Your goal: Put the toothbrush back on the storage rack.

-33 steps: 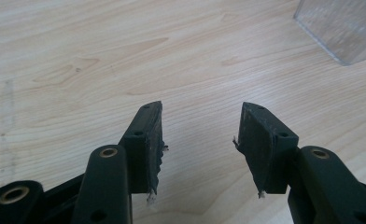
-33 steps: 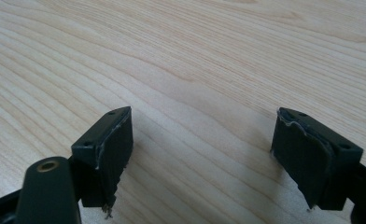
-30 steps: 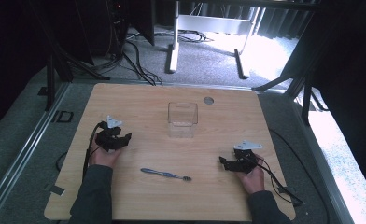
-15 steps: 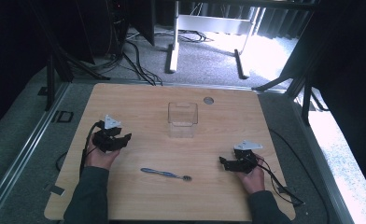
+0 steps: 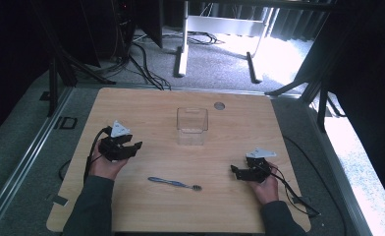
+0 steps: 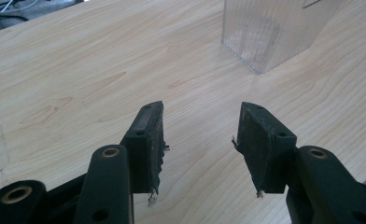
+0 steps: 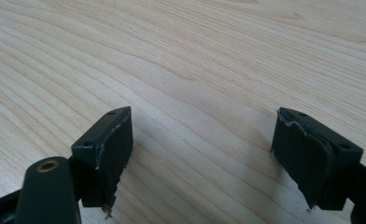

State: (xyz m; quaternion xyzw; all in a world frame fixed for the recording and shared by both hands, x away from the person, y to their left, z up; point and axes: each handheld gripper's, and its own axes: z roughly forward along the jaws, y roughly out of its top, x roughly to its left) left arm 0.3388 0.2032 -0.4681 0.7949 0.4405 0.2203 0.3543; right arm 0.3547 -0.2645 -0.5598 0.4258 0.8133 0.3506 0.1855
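A blue toothbrush [image 5: 174, 183] lies flat on the wooden table [image 5: 146, 110], near the front, between my two hands. A clear square plastic cup [image 5: 192, 126] stands upright at the table's middle; it also appears at the top right of the left gripper view as the cup [image 6: 274, 32]. My left gripper [image 5: 134, 146] is held at the left, open, with nothing between its jaws [image 6: 200, 140]. My right gripper [image 5: 233, 171] rests low over the table at the right, open wide and empty [image 7: 202, 154].
A small round grey cap [image 5: 219, 105] is set in the table's far edge behind the cup. Cables [image 5: 291, 189] trail from each gripper off the table. Grey carpet, desk legs and loose cables lie beyond the far edge.
My left hand and gripper have drifted slightly toward the table's middle. The right gripper, toothbrush and cup have stayed in place.
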